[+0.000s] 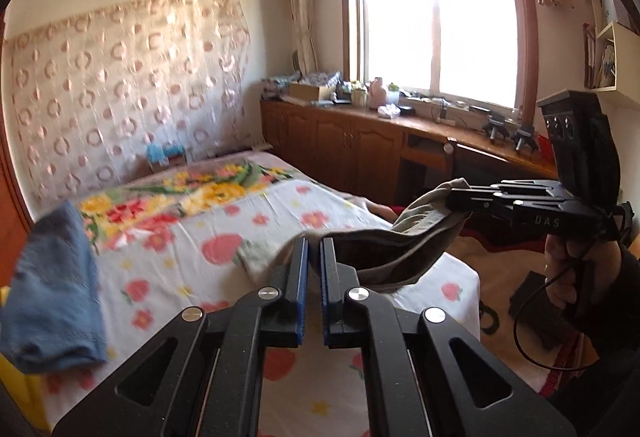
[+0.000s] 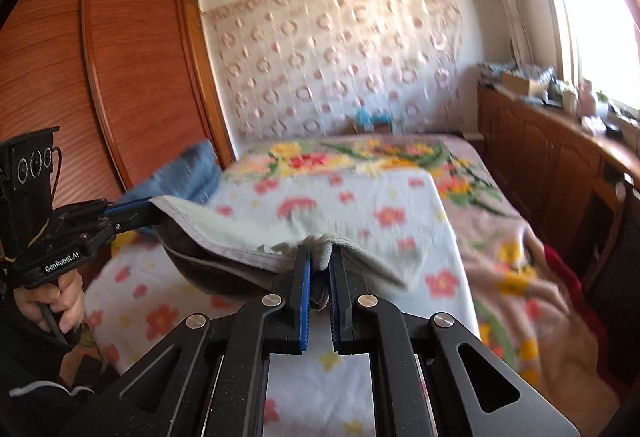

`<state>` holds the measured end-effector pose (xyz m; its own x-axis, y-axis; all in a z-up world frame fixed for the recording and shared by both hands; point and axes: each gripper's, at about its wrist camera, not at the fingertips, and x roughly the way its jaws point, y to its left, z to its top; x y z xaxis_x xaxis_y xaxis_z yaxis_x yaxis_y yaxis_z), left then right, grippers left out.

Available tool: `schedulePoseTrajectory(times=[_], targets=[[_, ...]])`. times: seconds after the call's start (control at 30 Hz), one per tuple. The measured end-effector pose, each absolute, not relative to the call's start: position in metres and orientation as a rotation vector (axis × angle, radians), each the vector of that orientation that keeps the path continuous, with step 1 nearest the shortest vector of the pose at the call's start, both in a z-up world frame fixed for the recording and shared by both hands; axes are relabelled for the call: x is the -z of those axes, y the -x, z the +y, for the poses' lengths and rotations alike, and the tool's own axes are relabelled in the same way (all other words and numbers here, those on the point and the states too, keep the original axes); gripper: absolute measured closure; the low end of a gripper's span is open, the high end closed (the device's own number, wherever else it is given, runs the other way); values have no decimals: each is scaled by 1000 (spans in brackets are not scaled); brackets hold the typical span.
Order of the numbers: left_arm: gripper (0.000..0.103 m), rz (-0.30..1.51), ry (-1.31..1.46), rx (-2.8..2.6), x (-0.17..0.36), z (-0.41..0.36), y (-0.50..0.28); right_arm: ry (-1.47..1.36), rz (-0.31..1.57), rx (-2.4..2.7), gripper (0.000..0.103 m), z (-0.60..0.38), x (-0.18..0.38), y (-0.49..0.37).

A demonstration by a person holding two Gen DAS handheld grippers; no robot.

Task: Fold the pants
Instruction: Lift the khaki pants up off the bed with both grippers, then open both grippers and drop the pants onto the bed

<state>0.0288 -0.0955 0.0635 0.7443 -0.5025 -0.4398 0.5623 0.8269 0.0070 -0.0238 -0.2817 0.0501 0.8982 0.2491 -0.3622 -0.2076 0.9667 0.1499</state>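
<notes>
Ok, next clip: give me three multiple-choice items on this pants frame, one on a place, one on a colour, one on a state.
1. Where does the blue cloth lie?
A. left side of the bed
B. windowsill
C. floor

2. What colour are the held pants?
A. red
B. grey
C. black

3. How do the grippers stand?
A. both open
B. one open
C. both shut on the pants

A: it rests on the bed, at its left edge.
B: grey fabric spans both grippers.
C: left gripper and right gripper each pinch the fabric.
</notes>
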Motion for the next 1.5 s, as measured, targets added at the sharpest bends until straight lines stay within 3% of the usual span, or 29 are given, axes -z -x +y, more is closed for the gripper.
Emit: schedulePoseTrajectory(times=[0.23,0.5,0.83,0.9,0.97,1.03,1.5], targets=[[100,379,-129,545,-97,-68,-33,-54,335,-311,96,-266,-86,18],[100,474,-96,514,-59,-58,-52,9,401,-330,96,-254,-71,-21],[100,521,-64,466,-43,-47,-55,94,383,-403,96,-234,-113,-42],[93,524,-73,448,-41,-45,-54,100,387,-419,96,-230,-113,-51],[71,533,-75,436,-35,-42,-56,94,406,-431,96,-227,-109,-66],[61,550,-62,435,-28,-38,-60,104,424,-420,96,-229,-101,-82],[61,691,-44,506,29,-88,-73,-39,689,-273,96,-307,-10,-174]])
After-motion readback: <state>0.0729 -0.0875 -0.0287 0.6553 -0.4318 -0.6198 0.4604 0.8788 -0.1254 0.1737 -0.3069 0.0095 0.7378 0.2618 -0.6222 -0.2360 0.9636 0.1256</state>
